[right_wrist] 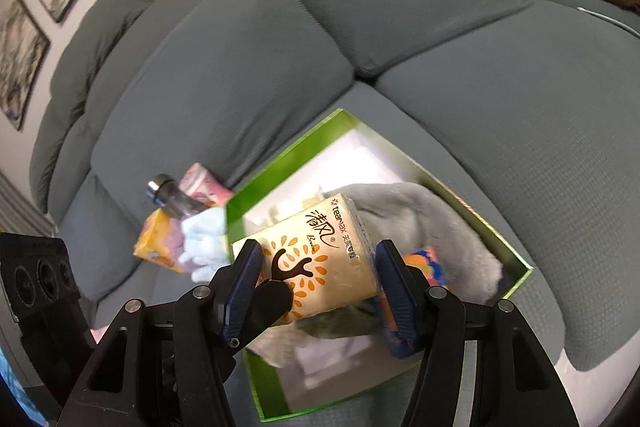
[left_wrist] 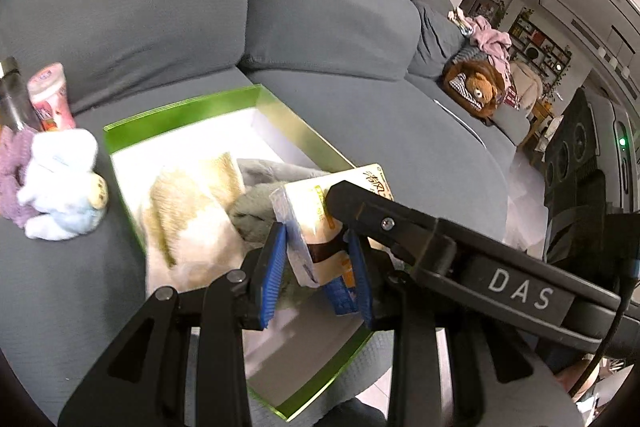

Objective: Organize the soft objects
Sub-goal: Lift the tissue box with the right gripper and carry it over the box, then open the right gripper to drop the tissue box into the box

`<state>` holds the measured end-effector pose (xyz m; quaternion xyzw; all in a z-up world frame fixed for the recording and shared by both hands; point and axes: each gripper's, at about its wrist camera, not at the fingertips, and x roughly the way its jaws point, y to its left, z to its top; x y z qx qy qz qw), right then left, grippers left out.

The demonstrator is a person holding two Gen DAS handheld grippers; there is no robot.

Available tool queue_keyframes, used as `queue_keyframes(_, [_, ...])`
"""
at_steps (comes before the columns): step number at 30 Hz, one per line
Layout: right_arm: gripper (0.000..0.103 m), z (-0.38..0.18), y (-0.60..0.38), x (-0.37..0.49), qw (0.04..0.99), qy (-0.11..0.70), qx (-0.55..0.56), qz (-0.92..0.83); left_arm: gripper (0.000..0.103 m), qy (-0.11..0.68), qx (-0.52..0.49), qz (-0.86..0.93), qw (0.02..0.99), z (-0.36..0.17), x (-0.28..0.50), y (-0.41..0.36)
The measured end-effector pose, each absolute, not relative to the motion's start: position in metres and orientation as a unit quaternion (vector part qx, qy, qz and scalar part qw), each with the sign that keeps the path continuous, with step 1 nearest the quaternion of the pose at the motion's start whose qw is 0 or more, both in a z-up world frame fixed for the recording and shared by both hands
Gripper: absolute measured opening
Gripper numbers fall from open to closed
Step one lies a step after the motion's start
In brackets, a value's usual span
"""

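Two cloths (left_wrist: 188, 223) (box (left_wrist: 180, 115))

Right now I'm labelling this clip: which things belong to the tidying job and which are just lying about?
In the job:
- tissue pack, gripped by both grippers: left gripper, right gripper
- green box
- grey plush inside it
- pale blue soft toy

Lying about:
- bottle
- pink-lidded tub
- brown plush toy
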<state>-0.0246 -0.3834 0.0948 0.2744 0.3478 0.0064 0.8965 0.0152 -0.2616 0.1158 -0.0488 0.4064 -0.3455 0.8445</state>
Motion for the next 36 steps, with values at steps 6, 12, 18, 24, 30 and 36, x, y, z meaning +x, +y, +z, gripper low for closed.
queue_keyframes(6, [0.062, 0.083, -0.390, -0.020, 0.888, 0.371, 0.272, -0.021, 0.029, 0.431, -0.055, -0.351, 0.829, 0.104, 0.021, -0.269])
queue_keyframes(12, [0.062, 0.072, -0.391, -0.012, 0.880, 0.395, 0.260, -0.042, 0.028, 0.458, -0.069, -0.350, 0.814, 0.091, 0.026, -0.271])
queue_keyframes(18, [0.062, 0.066, -0.393, -0.009, 0.876, 0.405, 0.254, -0.054, 0.028, 0.470, -0.073, -0.349, 0.807, 0.087, 0.024, -0.270])
queue_keyframes(24, [0.062, 0.063, -0.395, -0.006, 0.873, 0.413, 0.252, -0.060, 0.028, 0.488, -0.081, -0.347, 0.797, 0.082, 0.026, -0.268])
queue_keyframes(30, [0.062, 0.060, -0.396, -0.003, 0.871, 0.417, 0.252, -0.064, 0.028, 0.495, -0.079, -0.341, 0.795, 0.079, 0.025, -0.268])
queue_keyframes(36, [0.062, 0.059, -0.394, -0.001, 0.872, 0.420, 0.240, -0.081, 0.031, 0.496, -0.073, -0.334, 0.798, 0.078, 0.027, -0.271])
